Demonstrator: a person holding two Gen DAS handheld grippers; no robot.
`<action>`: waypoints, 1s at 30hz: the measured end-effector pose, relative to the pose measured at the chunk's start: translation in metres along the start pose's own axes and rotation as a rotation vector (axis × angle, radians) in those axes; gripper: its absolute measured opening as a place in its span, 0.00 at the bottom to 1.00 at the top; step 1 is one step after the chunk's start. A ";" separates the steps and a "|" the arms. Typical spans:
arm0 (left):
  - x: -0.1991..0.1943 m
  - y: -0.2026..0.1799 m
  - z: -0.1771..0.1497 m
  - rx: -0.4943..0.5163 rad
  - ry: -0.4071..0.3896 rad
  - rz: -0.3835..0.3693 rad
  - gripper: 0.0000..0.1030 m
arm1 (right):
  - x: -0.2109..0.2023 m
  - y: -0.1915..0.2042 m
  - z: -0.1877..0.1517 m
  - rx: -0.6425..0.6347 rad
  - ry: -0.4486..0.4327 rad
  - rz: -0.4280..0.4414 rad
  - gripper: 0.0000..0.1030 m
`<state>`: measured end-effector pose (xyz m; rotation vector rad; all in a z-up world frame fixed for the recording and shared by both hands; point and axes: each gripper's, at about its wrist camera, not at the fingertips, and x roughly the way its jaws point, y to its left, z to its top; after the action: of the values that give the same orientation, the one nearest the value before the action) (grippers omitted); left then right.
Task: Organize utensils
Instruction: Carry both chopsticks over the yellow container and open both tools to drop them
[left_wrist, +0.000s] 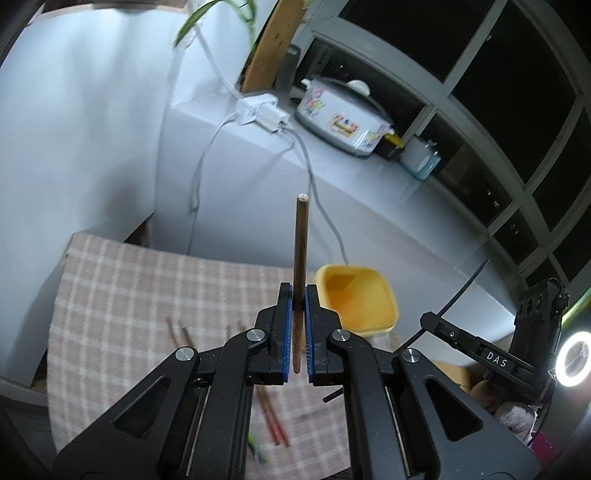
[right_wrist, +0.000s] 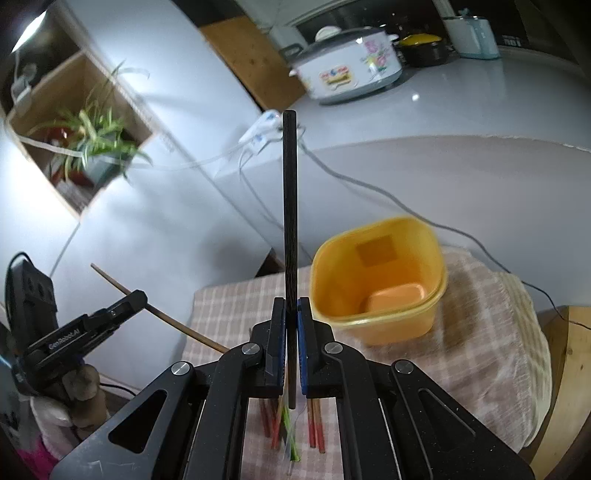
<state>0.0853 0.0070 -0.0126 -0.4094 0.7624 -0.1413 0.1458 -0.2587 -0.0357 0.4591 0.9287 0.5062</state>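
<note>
My left gripper (left_wrist: 298, 295) is shut on a brown wooden chopstick (left_wrist: 300, 251) that stands up between its blue pads, above the checked cloth (left_wrist: 122, 295). A yellow plastic bin (left_wrist: 356, 295) sits just right of it. My right gripper (right_wrist: 291, 306) is shut on a black chopstick (right_wrist: 290, 206), held upright, left of the same yellow bin (right_wrist: 376, 280). Several red-tipped chopsticks (right_wrist: 316, 428) and a green utensil (right_wrist: 290, 432) lie on the cloth under the right gripper. The left gripper (right_wrist: 133, 301) with its chopstick shows at the left of the right wrist view.
A floral rice cooker (left_wrist: 340, 114) and a power strip (left_wrist: 258, 110) with cables stand on the white counter behind. A potted plant (right_wrist: 92, 144) sits in a box at the left. More chopsticks (left_wrist: 273, 421) lie on the cloth. The right gripper (left_wrist: 480, 350) shows at the right.
</note>
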 end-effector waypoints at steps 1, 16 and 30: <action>0.001 -0.004 0.002 -0.002 -0.008 -0.008 0.04 | -0.004 -0.004 0.004 0.002 -0.009 0.000 0.04; 0.027 -0.044 0.029 0.023 -0.066 -0.045 0.04 | -0.026 -0.034 0.051 -0.002 -0.124 0.003 0.04; 0.074 -0.050 0.023 -0.005 -0.042 -0.016 0.04 | 0.002 -0.059 0.076 -0.048 -0.118 -0.015 0.04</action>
<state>0.1552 -0.0513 -0.0247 -0.4220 0.7189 -0.1451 0.2235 -0.3162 -0.0313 0.4336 0.8046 0.4815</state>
